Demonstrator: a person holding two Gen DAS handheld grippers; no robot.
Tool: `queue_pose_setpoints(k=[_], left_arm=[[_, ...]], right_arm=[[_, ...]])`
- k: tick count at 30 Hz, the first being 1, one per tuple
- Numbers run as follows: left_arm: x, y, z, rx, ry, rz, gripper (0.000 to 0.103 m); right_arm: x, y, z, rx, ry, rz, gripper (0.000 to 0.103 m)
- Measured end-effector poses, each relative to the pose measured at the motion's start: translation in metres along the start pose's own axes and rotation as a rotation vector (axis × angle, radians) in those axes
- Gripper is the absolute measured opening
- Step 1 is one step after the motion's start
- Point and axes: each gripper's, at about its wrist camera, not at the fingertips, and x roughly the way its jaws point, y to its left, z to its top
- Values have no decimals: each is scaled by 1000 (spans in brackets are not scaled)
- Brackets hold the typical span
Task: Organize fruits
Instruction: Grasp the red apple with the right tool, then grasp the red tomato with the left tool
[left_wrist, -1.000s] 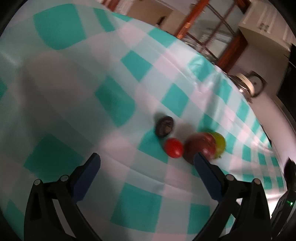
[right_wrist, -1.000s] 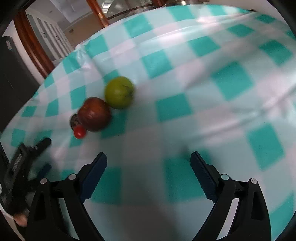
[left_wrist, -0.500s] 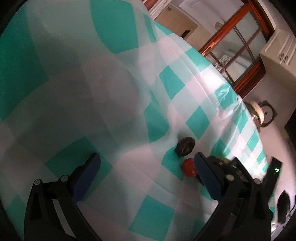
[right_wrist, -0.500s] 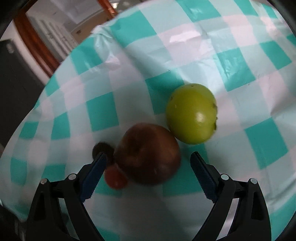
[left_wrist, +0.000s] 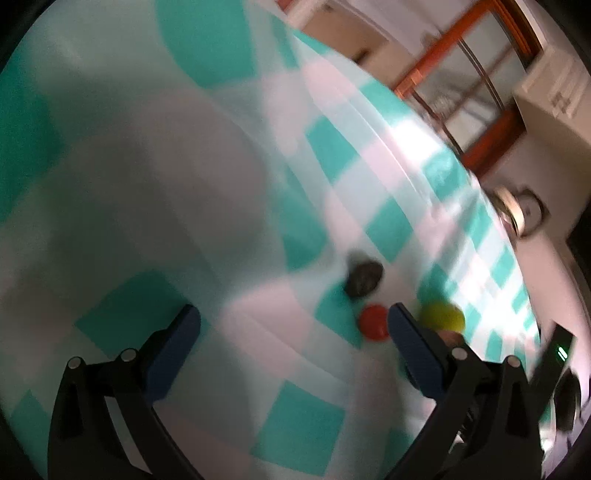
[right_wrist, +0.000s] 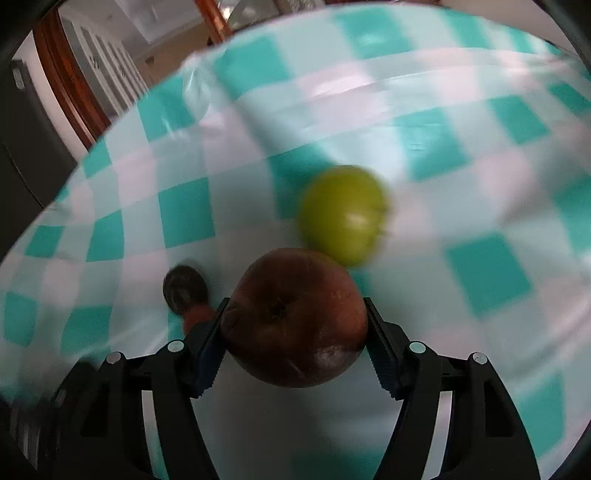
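In the right wrist view my right gripper (right_wrist: 295, 325) is shut on a dark red apple (right_wrist: 295, 317), both pads against its sides. A green apple (right_wrist: 343, 214) lies just beyond it, and a dark wrinkled fruit (right_wrist: 184, 290) lies to the left, with a small red fruit (right_wrist: 197, 315) mostly hidden behind the left finger. In the left wrist view my left gripper (left_wrist: 293, 325) is open and empty above the cloth. The dark fruit (left_wrist: 364, 277), the red fruit (left_wrist: 375, 321) and the green apple (left_wrist: 441, 315) sit near its right finger.
A teal and white checked tablecloth (left_wrist: 184, 184) covers the table. The right gripper's body (left_wrist: 554, 369) shows at the lower right of the left wrist view. A wooden-framed window (left_wrist: 469, 85) and white cabinets stand beyond the table's far edge.
My right gripper moved in over the dark red apple and closed on it. The left gripper stayed open and shifted slightly, with the view blurred by motion.
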Motion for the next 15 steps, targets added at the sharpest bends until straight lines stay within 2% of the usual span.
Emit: queue_pose_setpoints(k=[4, 7, 11, 15], left_arm=[[5, -27, -9, 159, 34, -9, 101], [11, -50, -18, 276, 56, -4, 101], [27, -73, -20, 373, 70, 30, 101], [45, -86, -13, 399, 85, 67, 98]], right_arm=[[-48, -50, -18, 35, -82, -56, 67], [-72, -92, -27, 150, -119, -35, 67], [-72, -107, -32, 250, -117, 20, 67], [-70, -94, -27, 197, -110, 26, 67]])
